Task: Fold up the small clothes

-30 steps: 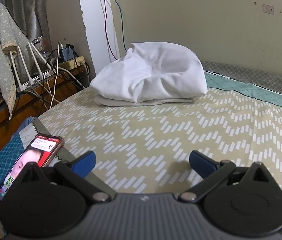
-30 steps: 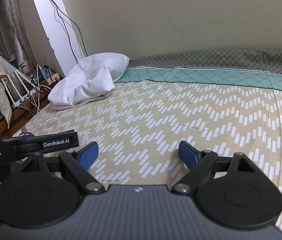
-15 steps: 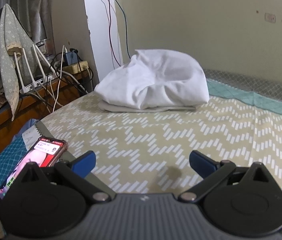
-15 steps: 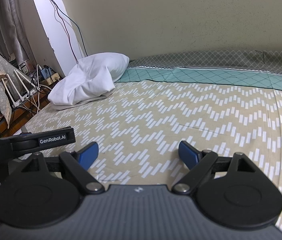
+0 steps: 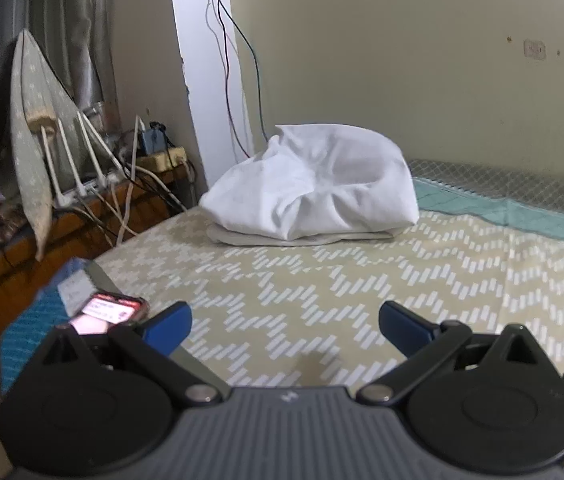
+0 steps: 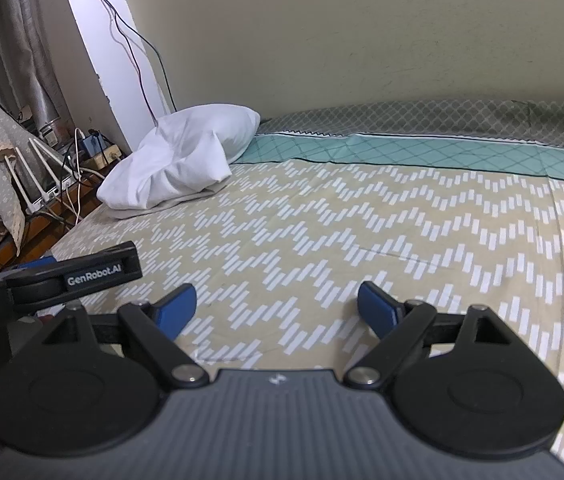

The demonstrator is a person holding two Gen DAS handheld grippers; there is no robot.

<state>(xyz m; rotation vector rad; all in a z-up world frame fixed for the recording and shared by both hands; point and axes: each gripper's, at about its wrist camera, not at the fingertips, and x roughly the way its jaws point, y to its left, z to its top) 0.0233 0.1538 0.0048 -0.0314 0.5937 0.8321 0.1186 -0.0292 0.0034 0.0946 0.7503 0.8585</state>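
Note:
A white crumpled cloth bundle [image 5: 314, 192] lies on a flat grey folded piece [image 5: 302, 237] at the far left corner of the bed; it also shows in the right wrist view [image 6: 179, 162]. My left gripper [image 5: 284, 326] is open and empty, low over the patterned sheet, well short of the bundle. My right gripper [image 6: 275, 306] is open and empty over the middle of the bed. The left gripper's body [image 6: 81, 274] shows at the left of the right wrist view.
The bed has a beige zigzag sheet [image 6: 362, 240] with a teal band [image 6: 442, 152] by the wall. A phone [image 5: 111, 310] lies on a notebook at the bed's left edge. A wooden side shelf [image 5: 81, 200] holds a router, cables and a draped cloth.
The left gripper has tilted up and turned left, so the bundle sits lower and more central in its view. The right gripper has stayed still. Both jaws stay open.

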